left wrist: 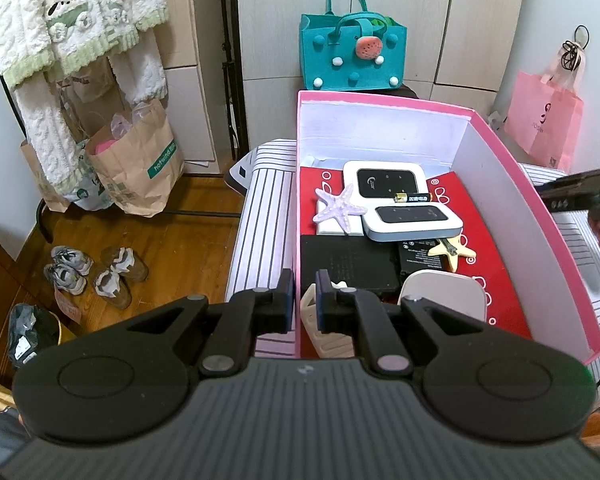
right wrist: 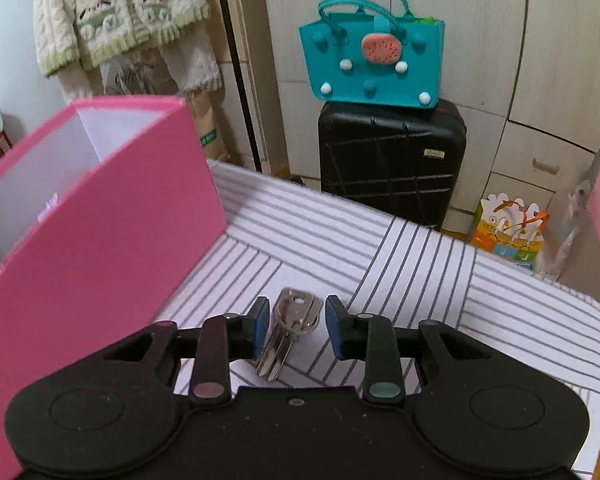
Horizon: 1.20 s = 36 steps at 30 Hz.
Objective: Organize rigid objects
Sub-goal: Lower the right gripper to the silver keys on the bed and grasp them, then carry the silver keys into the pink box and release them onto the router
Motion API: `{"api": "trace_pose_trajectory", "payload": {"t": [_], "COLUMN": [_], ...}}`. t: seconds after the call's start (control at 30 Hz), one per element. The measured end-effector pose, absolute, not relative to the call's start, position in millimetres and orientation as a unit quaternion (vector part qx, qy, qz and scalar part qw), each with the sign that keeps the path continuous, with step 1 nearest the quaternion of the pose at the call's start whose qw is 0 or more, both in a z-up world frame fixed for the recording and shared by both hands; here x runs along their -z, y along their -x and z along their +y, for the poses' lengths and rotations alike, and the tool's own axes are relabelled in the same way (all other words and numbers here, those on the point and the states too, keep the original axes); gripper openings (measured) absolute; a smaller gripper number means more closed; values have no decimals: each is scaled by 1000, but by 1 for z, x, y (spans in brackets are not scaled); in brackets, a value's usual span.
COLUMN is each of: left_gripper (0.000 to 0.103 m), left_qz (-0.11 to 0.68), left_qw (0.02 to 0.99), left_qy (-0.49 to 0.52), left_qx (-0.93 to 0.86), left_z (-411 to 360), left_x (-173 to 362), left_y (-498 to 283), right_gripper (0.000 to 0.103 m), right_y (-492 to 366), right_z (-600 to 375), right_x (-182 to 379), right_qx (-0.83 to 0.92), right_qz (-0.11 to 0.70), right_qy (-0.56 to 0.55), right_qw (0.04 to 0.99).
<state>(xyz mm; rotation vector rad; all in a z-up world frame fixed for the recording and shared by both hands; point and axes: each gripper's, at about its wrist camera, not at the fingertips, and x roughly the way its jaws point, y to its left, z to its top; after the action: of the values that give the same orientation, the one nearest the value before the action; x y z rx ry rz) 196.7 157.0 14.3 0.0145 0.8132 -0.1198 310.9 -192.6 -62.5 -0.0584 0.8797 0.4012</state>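
A pink box (left wrist: 499, 200) with white inner walls stands on a striped cloth. Inside lie two white pocket devices (left wrist: 383, 180), a battery (left wrist: 413, 198), a purple starfish (left wrist: 337, 206), a yellow starfish (left wrist: 451, 250) and a black pack (left wrist: 347, 264). My left gripper (left wrist: 303, 300) is shut on the box's near left wall, one pad on each side. In the right wrist view a bunch of silver keys (right wrist: 292, 320) lies on the striped cloth (right wrist: 419, 260) to the right of the box (right wrist: 100, 240). My right gripper (right wrist: 298, 314) stands open around the keys, its pads apart from them.
A black suitcase (right wrist: 391, 160) with a teal felt bag (right wrist: 371, 64) on top stands behind the cloth. A colourful gift bag (right wrist: 507, 232) sits at the right. Paper bags (left wrist: 140, 160) and shoes (left wrist: 96, 272) are on the wooden floor at the left.
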Motion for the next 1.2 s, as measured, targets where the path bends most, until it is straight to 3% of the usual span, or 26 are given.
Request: {"api": "trace_pose_trajectory", "payload": {"t": [0.3,0.33,0.37,0.87,1.2], "left_gripper": [8,8,8,8,10], "left_qz": [393,393,392,394,397], "left_qw": [917,918,918,917,916], "left_qy": [-9,-9,-10,-10,-3], "left_qx": [58,59,59,57,59], "left_z": [157,157,157,157,159], "left_x": [-14,-14,-15,-13,-11], "left_y": [-196,-196,-196,-199,-202], "right_gripper": [49,44,27,24,24], "right_y": [-306,-307,-306,-300,-277], "right_z": [-185,-186,-186,-203,-200], "right_x": [75,75,74,69,40], "right_qx": [-179,-179,-178,-181,-185], "right_qz": [390,391,388,388,359], "right_qy": [55,50,54,-64,-59], "right_qw": [902,902,903,902,913]}}
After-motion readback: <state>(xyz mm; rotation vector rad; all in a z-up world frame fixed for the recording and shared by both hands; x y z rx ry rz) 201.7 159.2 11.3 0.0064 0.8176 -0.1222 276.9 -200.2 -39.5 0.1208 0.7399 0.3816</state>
